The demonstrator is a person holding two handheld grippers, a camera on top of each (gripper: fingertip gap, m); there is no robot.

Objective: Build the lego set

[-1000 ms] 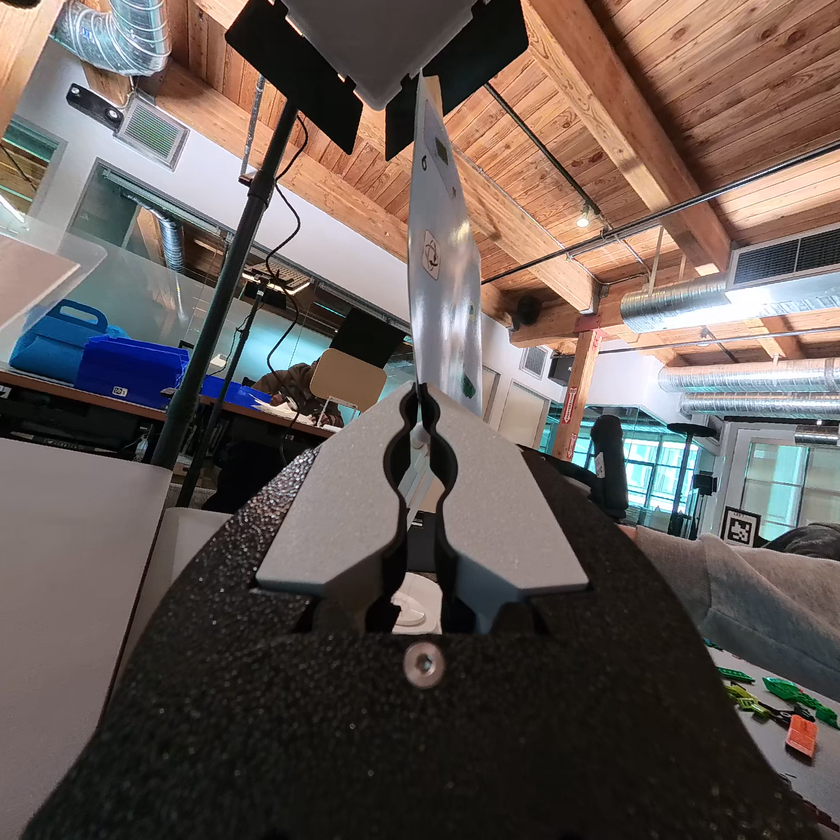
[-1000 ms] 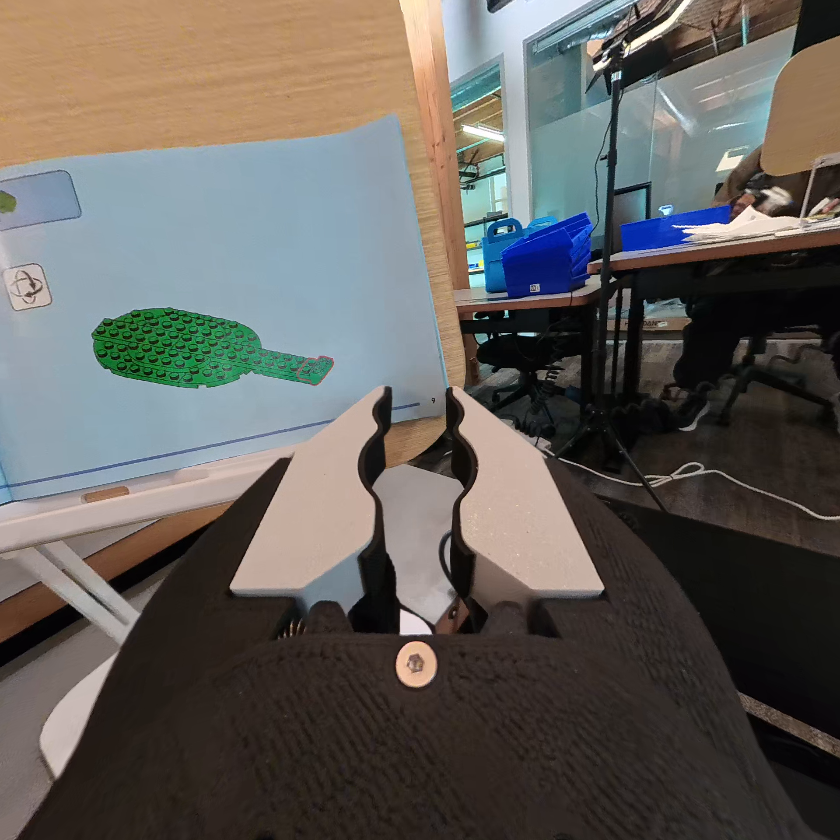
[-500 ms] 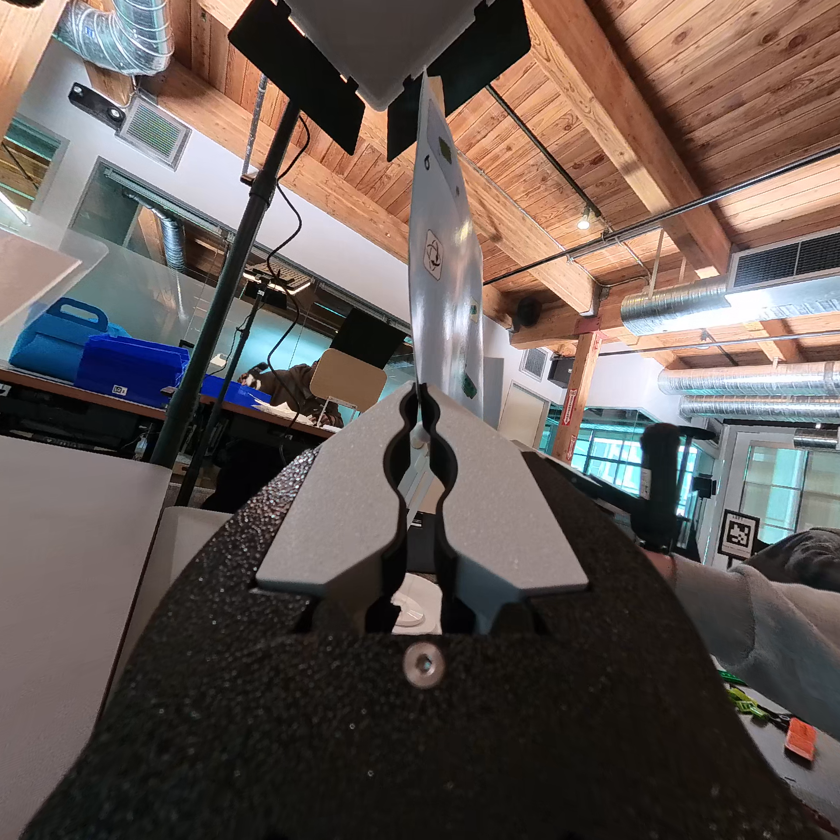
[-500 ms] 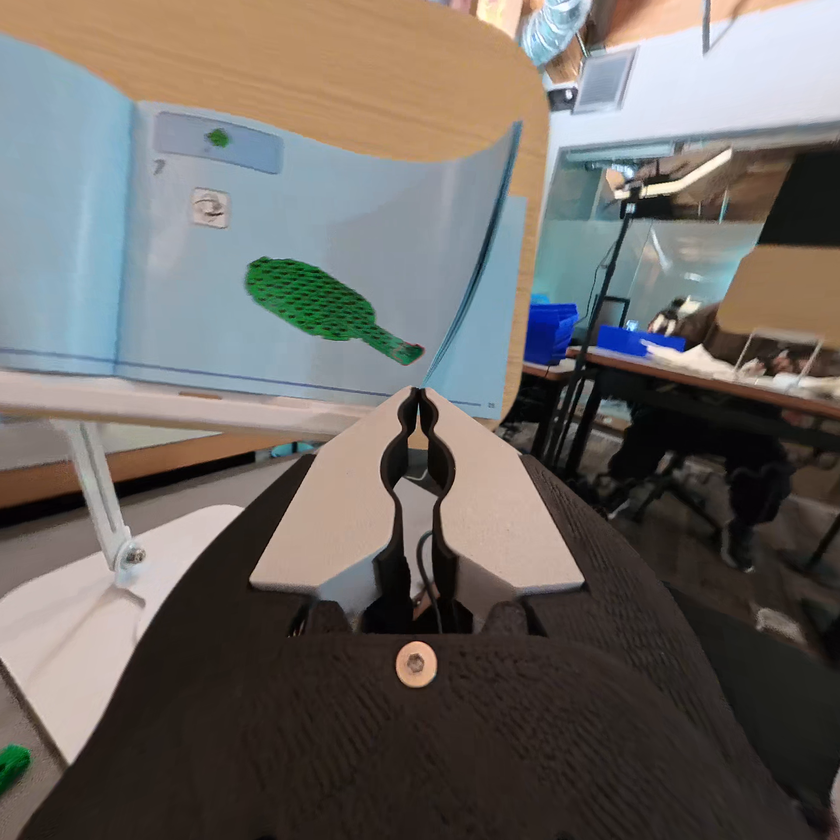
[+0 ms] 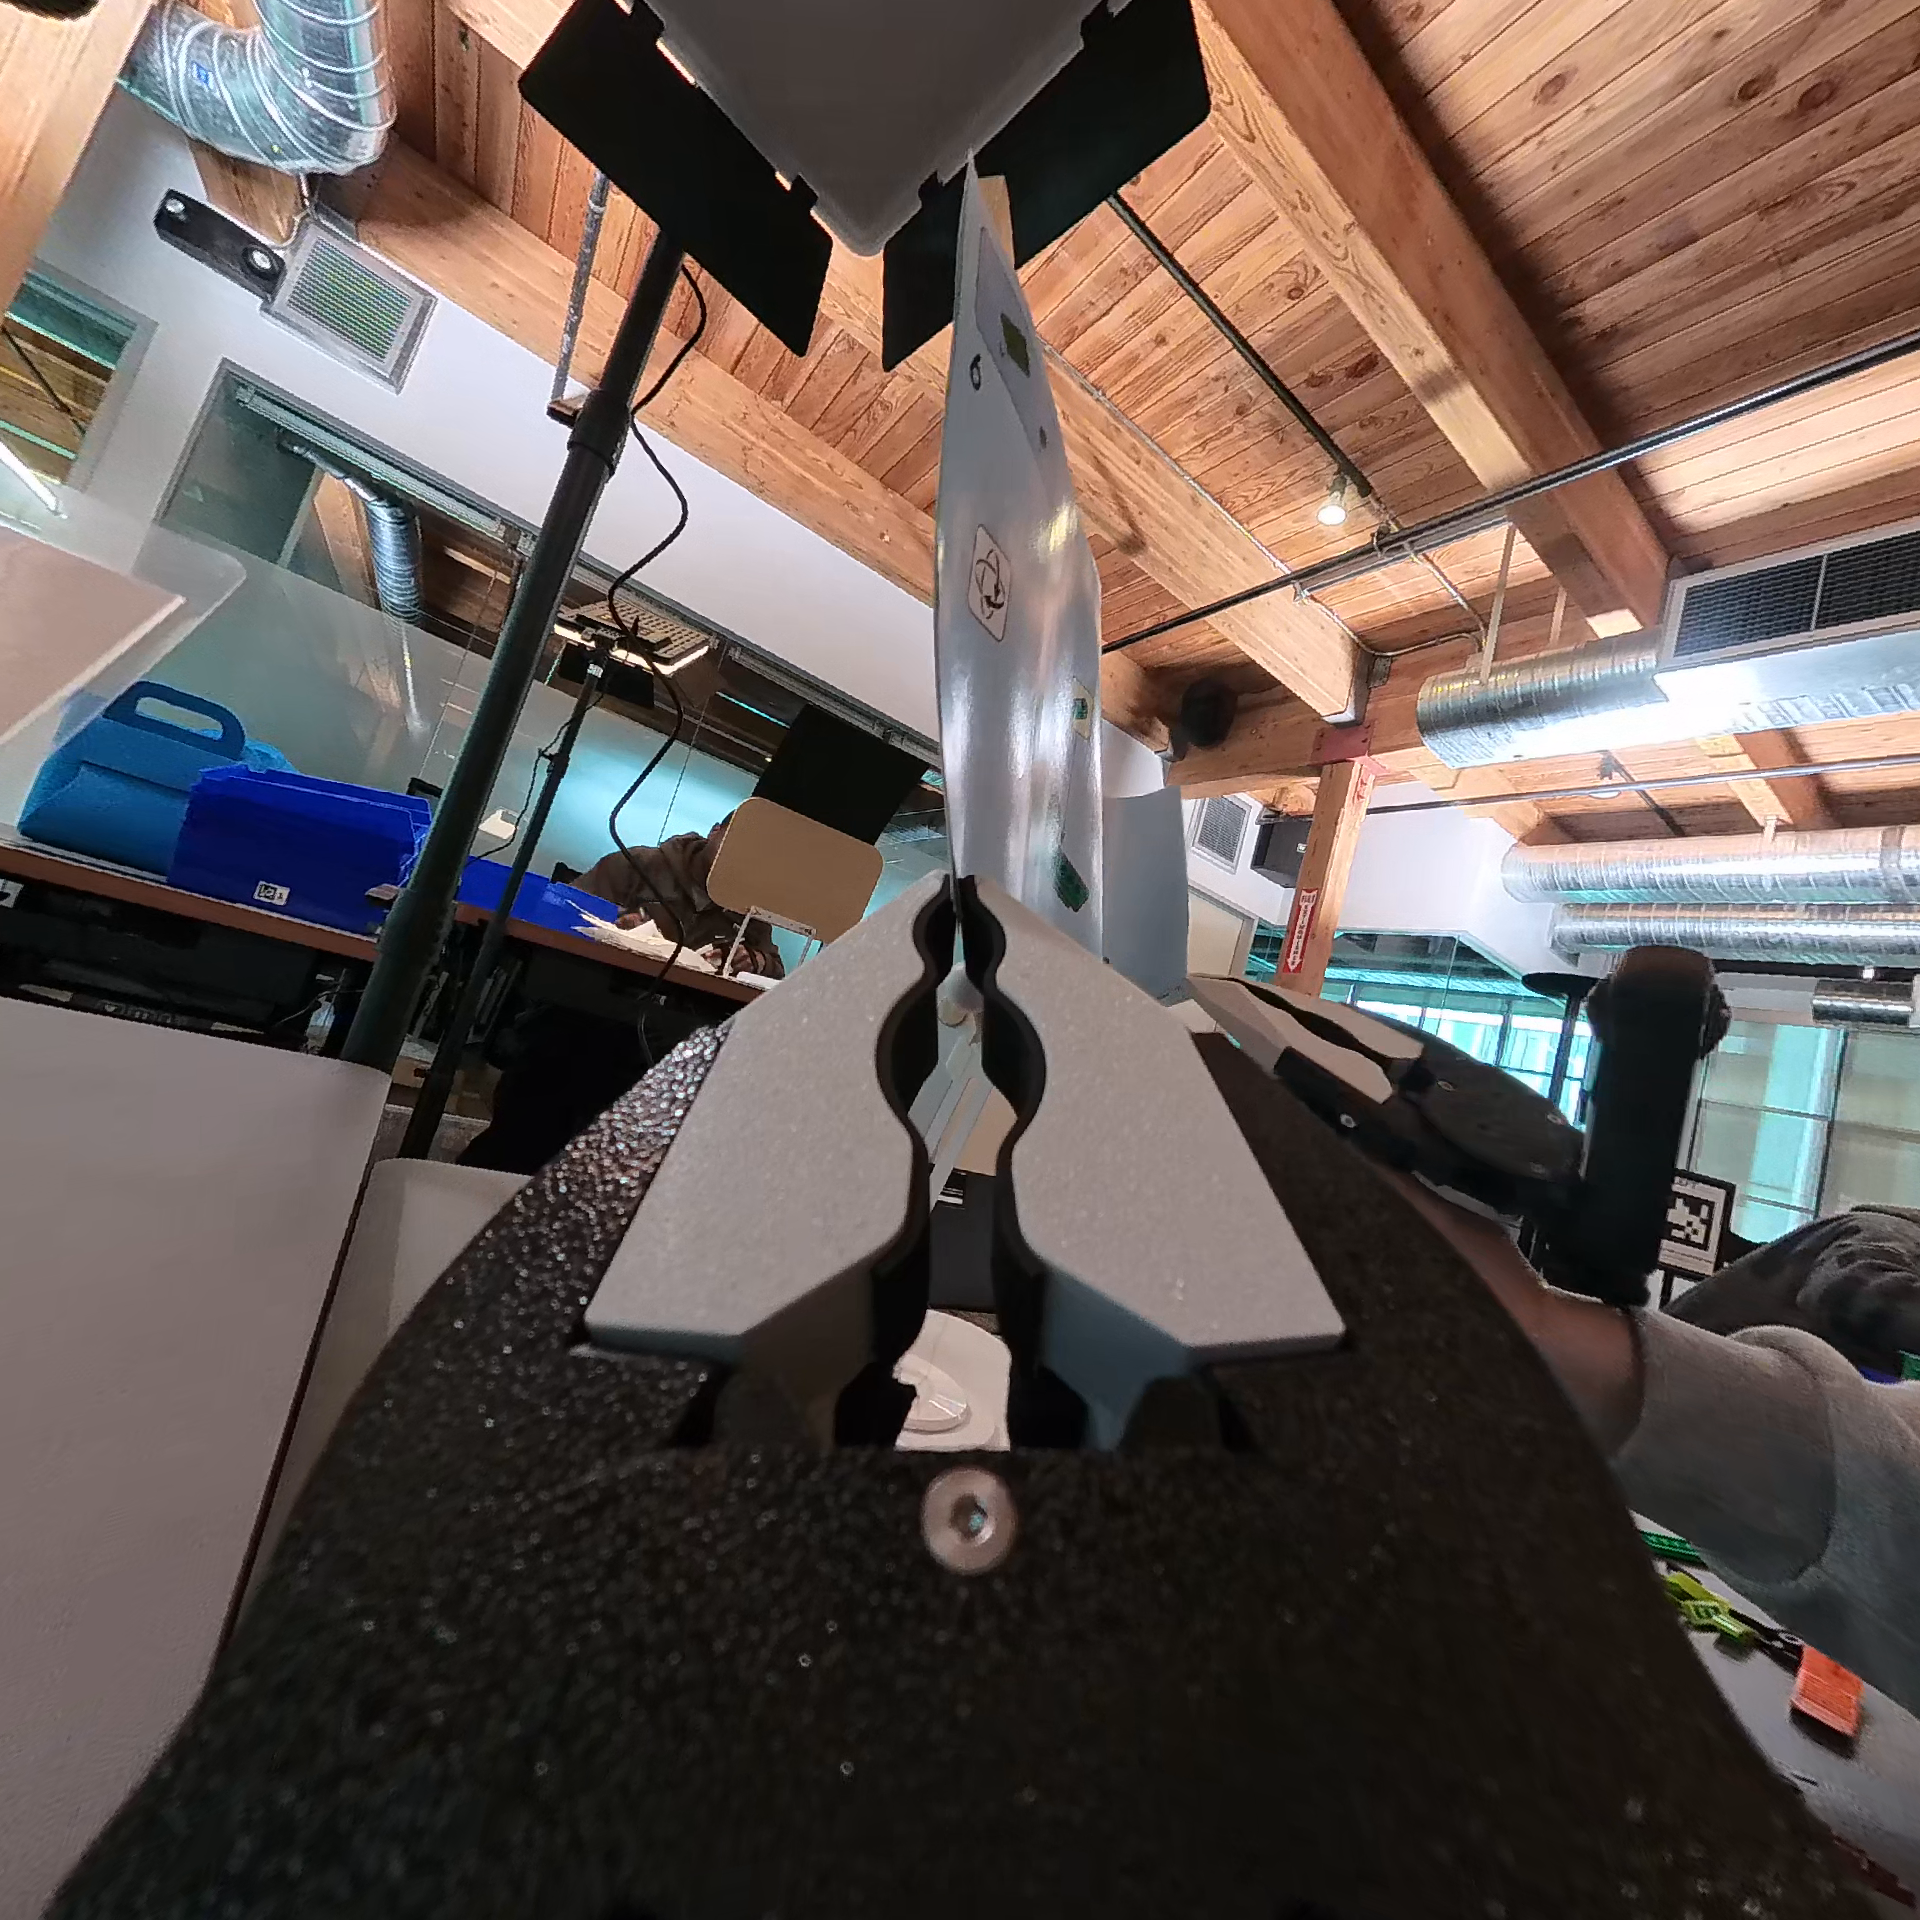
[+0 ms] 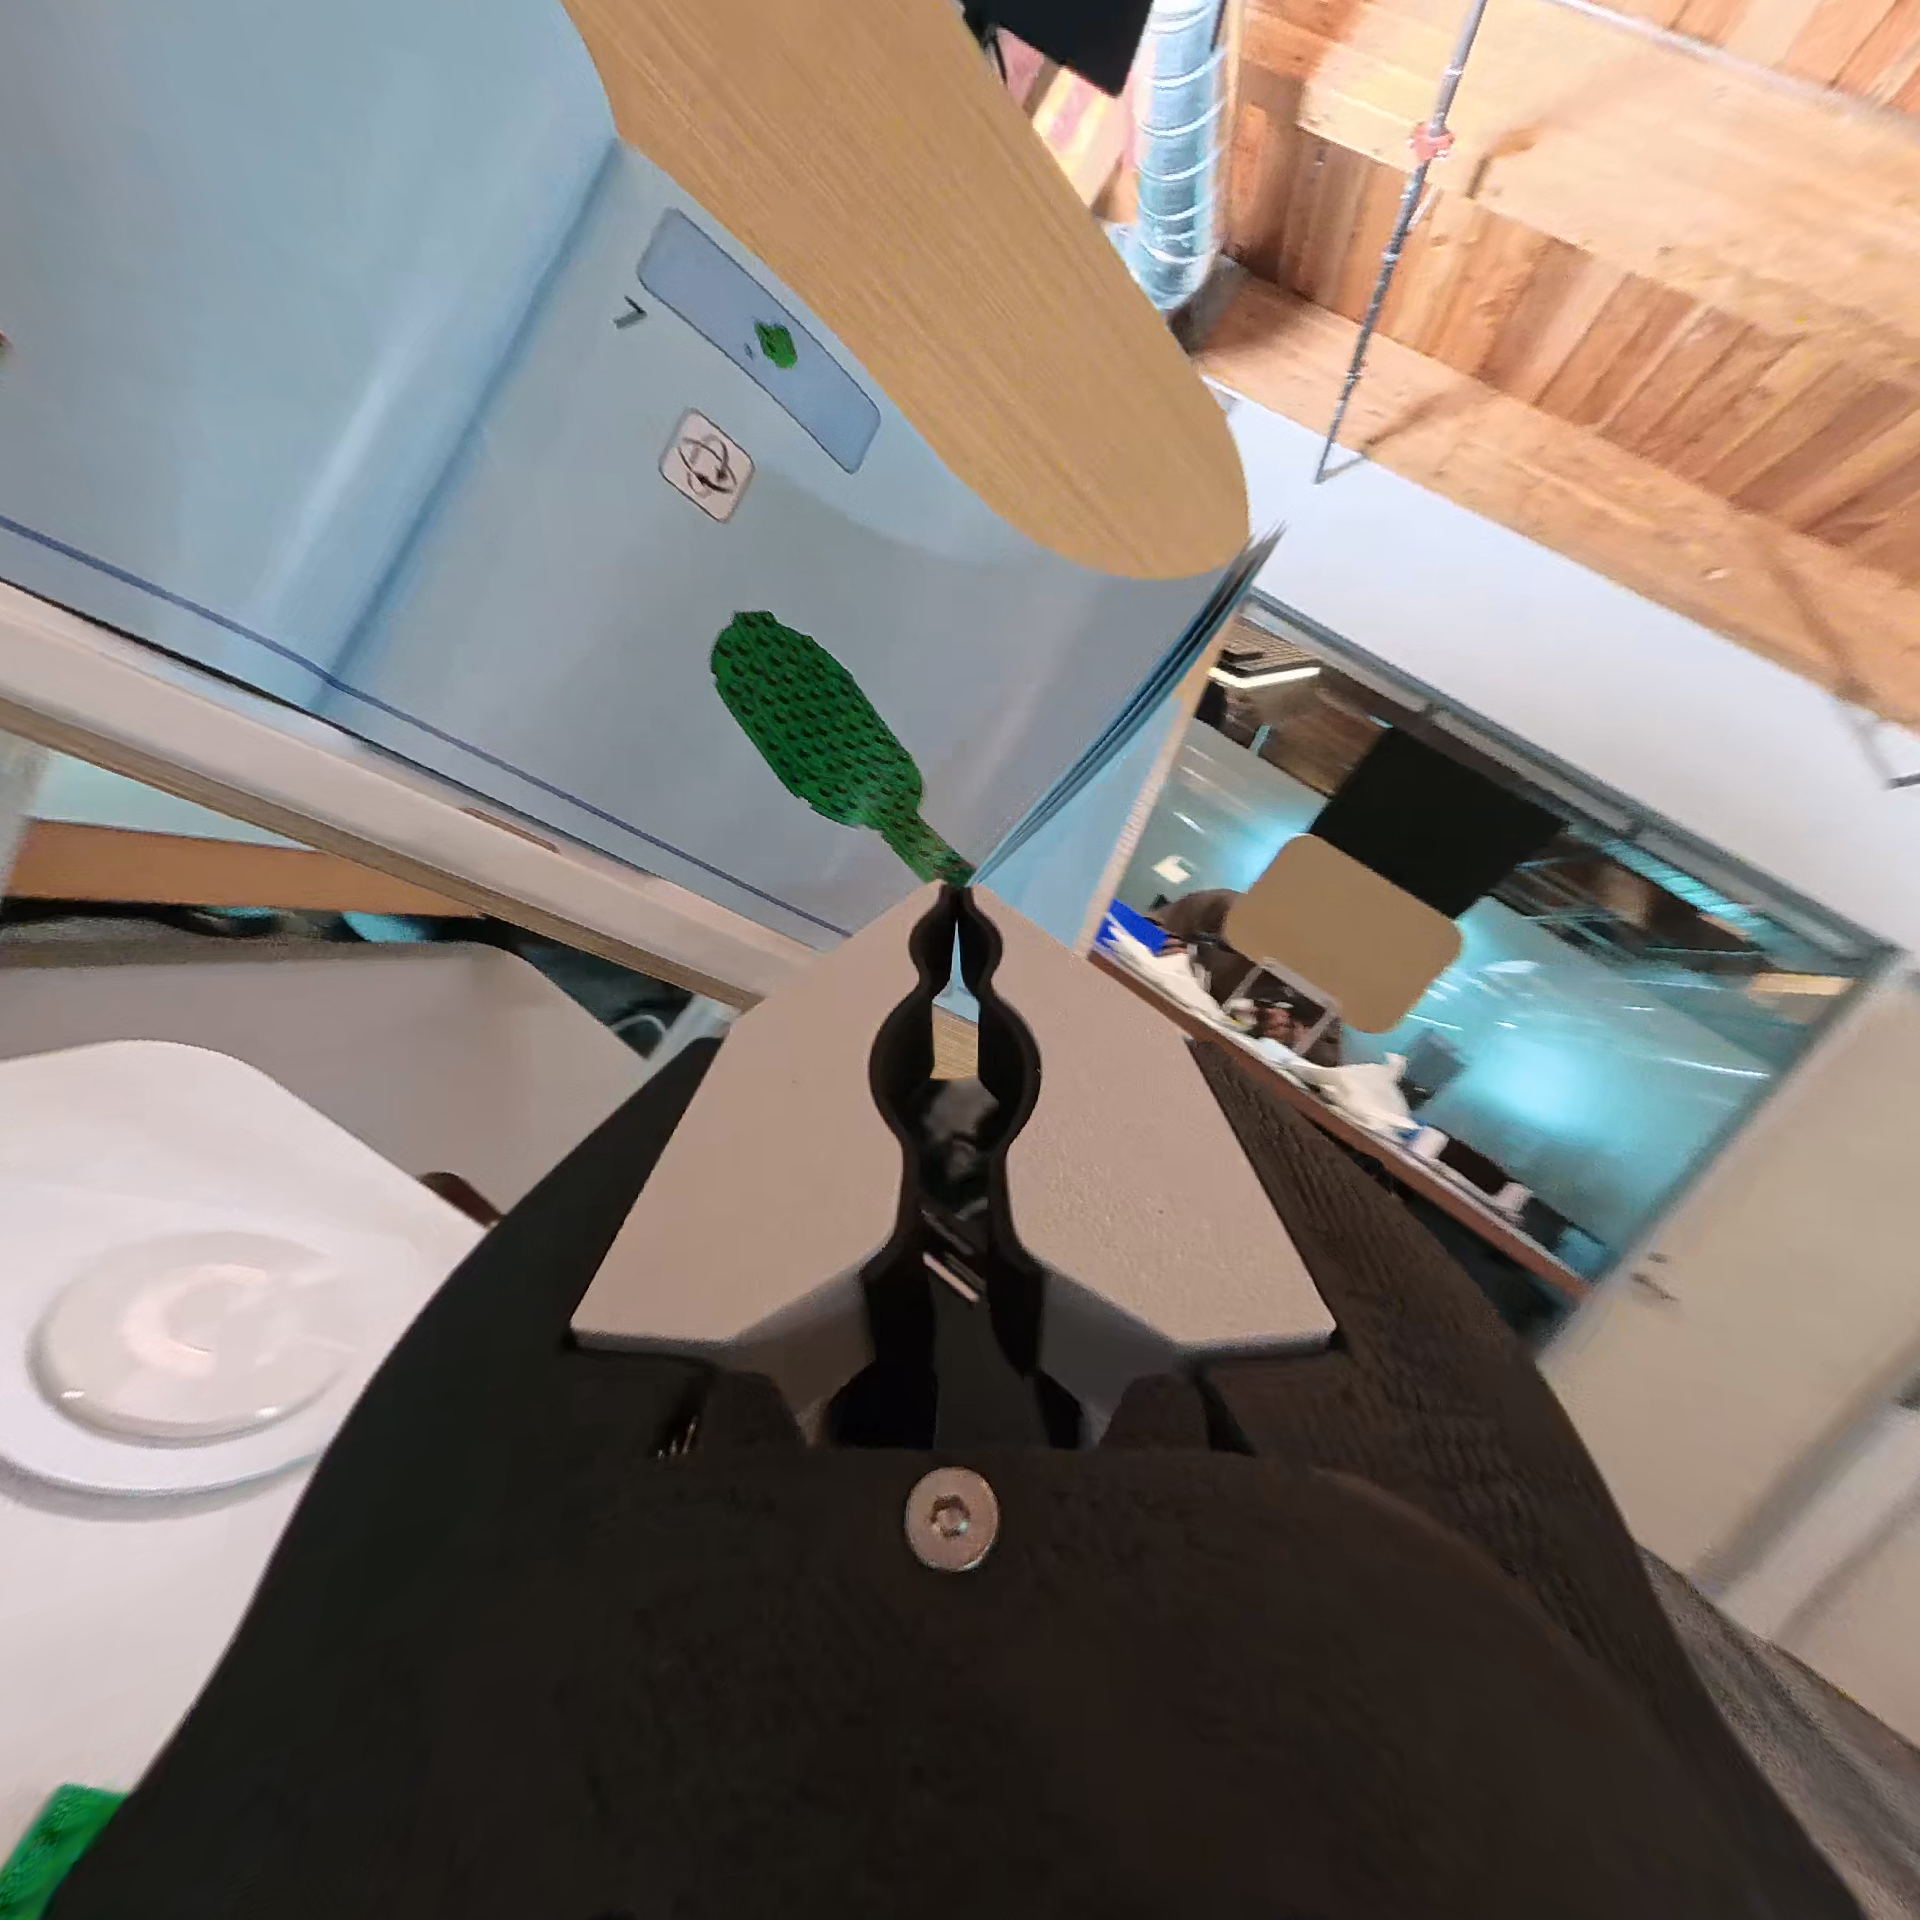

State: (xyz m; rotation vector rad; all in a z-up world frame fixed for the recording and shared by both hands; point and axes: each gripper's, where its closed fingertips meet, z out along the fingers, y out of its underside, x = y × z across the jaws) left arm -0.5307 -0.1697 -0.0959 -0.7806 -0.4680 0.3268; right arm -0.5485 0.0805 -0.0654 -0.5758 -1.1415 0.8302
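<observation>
Left wrist view: the left tongs [image 5: 961, 894] are clenched on the lower edge of a pale blue booklet page [image 5: 1013, 644] standing upright, edge-on. Right wrist view: the booklet [image 6: 436, 520], propped on a white stand [image 6: 312, 769], shows a green studded plate drawing; the right tongs [image 6: 954, 902] pinch its page corner.

A booklet [image 6: 499, 499] is propped on a stand [image 6: 312, 769] against a wooden board [image 6: 935, 260]. One page [image 5: 1013, 644] is pinched at its lower corner by the left gripper [image 5: 964, 883], another by the right gripper [image 6: 956, 896]. Small bricks [image 5: 1704, 1636] lie on the surface [image 5: 1787, 1766] to the right.
</observation>
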